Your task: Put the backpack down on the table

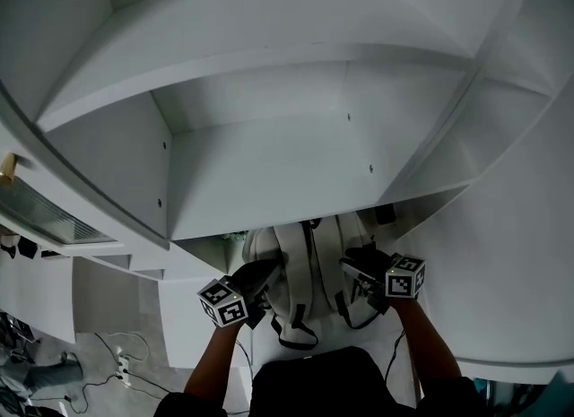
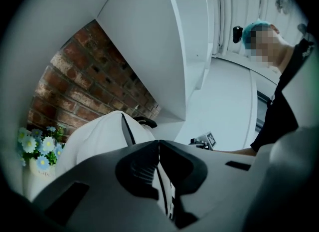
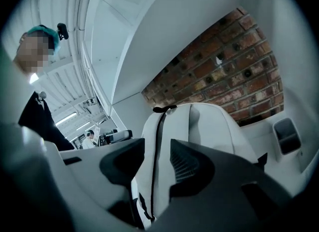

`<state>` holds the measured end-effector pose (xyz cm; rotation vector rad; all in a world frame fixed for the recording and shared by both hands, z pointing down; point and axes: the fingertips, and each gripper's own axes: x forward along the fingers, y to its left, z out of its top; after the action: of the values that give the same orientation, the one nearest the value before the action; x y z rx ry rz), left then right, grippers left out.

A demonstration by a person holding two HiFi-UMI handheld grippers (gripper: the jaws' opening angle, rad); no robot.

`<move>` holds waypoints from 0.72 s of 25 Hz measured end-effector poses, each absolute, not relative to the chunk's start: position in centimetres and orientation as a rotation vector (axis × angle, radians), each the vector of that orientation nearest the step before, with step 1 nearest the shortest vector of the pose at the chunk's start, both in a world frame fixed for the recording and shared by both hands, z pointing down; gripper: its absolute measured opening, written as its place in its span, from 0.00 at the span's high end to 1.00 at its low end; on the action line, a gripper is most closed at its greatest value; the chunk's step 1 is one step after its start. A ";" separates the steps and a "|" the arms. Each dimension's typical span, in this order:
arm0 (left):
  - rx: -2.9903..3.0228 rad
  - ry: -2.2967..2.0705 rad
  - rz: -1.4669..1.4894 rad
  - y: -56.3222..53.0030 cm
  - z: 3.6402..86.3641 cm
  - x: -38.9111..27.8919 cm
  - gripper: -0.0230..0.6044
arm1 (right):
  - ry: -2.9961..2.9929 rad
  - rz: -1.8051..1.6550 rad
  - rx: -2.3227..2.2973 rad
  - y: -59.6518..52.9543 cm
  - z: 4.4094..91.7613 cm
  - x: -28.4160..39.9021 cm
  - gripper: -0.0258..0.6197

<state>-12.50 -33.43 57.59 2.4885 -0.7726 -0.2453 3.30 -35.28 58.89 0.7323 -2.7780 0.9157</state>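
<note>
Soft, likely light backpack [image 3: 209, 126] stands just ahead of both claws; left gripper [image 2: 159, 142] pinched on its fabric, right gripper [image 3: 157, 148] gaping astride it; top handle [image 3: 164, 109] looks the firmest hold

The right tool [image 3: 158, 148] has its dark jaws standing apart, and the upright white backpack [image 3: 212, 126] shows in the gap, with neither pad seen pressing on it. A black zip [image 3: 158, 126] runs down the pack from a black loop [image 3: 164, 109] at its top. Behind it is a brick wall [image 3: 224, 61], with a white shelf panel [image 3: 149, 36] above and a person in dark clothing [image 3: 40, 116] at the left.
</note>
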 end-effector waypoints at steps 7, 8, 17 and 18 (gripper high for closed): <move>2.502 -0.728 -0.266 -31.1 57.5 -11.5 0.94 | -2.829 0.815 0.726 -32.3 57.7 2.0 0.70; 2.501 -0.730 -0.267 -30.3 57.4 -11.2 0.94 | -2.838 0.793 0.717 -31.7 57.3 1.9 0.71; 2.508 -0.829 -0.247 -20.8 55.5 -7.9 0.94 | -2.939 0.622 0.745 -24.3 52.8 2.9 0.92; 2.511 -0.853 -0.238 -19.7 55.1 -7.3 0.94 | -2.935 0.587 0.767 -23.2 52.2 3.2 0.93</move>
<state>-7.31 -19.74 55.08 2.5114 -0.8532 -0.2382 3.24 -23.23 52.18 0.7674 -2.9347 0.5869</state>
